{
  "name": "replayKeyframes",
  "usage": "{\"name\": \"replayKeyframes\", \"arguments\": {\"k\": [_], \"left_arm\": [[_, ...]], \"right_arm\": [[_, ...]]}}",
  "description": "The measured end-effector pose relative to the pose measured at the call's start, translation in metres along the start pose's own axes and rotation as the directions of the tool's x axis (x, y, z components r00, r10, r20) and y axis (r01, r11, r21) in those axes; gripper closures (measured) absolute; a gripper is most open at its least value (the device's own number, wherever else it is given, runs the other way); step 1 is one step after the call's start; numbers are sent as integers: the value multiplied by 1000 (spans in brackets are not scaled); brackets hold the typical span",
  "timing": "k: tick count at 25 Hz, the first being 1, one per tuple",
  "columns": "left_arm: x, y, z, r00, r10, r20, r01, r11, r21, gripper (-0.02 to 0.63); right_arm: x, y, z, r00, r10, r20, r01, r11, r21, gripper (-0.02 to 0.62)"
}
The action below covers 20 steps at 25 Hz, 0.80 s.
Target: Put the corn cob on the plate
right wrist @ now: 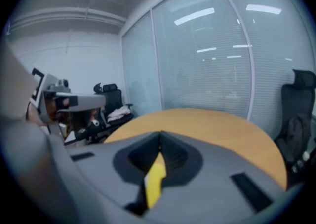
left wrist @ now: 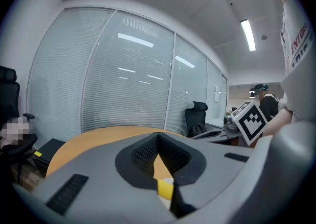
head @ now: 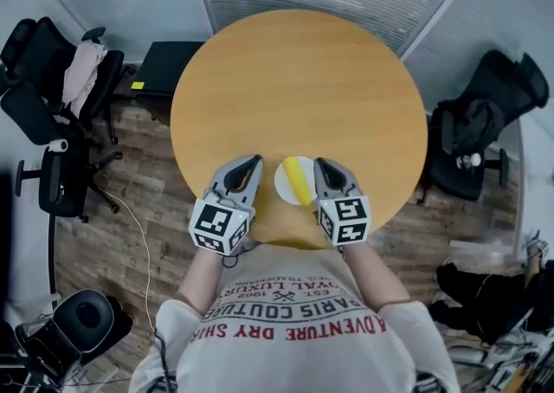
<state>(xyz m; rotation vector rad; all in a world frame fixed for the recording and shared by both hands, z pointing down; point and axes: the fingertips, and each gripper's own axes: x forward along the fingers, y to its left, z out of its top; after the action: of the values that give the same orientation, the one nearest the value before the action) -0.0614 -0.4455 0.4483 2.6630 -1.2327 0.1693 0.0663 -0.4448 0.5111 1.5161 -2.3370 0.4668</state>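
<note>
Two grippers: grey, two-jawed and hand-held, they hovered side by side and apart over the near edge of the round orange-brown wooden table (head: 294, 80).
Left gripper (head: 254, 160): jaws were closed tip to tip with nothing clamped between them.
Right gripper (head: 318, 163): jaws were likewise pressed together and empty.
Corn cob: the yellow corn cob (head: 299, 179) lay on the small round white plate (head: 284, 185). It was between the two tools, just right of the left one, just left of the right one, and lower than both.
Cut off: the right gripper covered the plate's right rim. In each gripper view the cob was only a yellow sliver seen through the gap behind the closed tips.
Hidden: the grip on each handle lay under the black-and-white marker cubes (head: 220, 227), out of sight.
Hard to make out: the right gripper view was blurred, and whether the cob overhung the plate could not be told.
</note>
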Motion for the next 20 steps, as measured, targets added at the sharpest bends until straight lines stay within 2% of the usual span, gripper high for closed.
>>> {"name": "replayKeyframes", "arguments": {"k": [4,8,14,20], "left_arm": [[3,-11,20,999,-31,22,30,998,63,574],[6,-18,36,998,-48,45,43,994,104,574],[7,-23,52,997,-41,70,31,989,143,574],[5,-17,46,999,-10,33,5,990,144,574]], "right_arm": [[-19,1,41,990,-15,139,27,996,-90,566],[-33,0,59,977,-23,210,43,995,-94,566],[-42,-3,66,972,-13,235,33,996,-82,566],[-46,5,73,964,-12,264,40,994,-100,566]]}}
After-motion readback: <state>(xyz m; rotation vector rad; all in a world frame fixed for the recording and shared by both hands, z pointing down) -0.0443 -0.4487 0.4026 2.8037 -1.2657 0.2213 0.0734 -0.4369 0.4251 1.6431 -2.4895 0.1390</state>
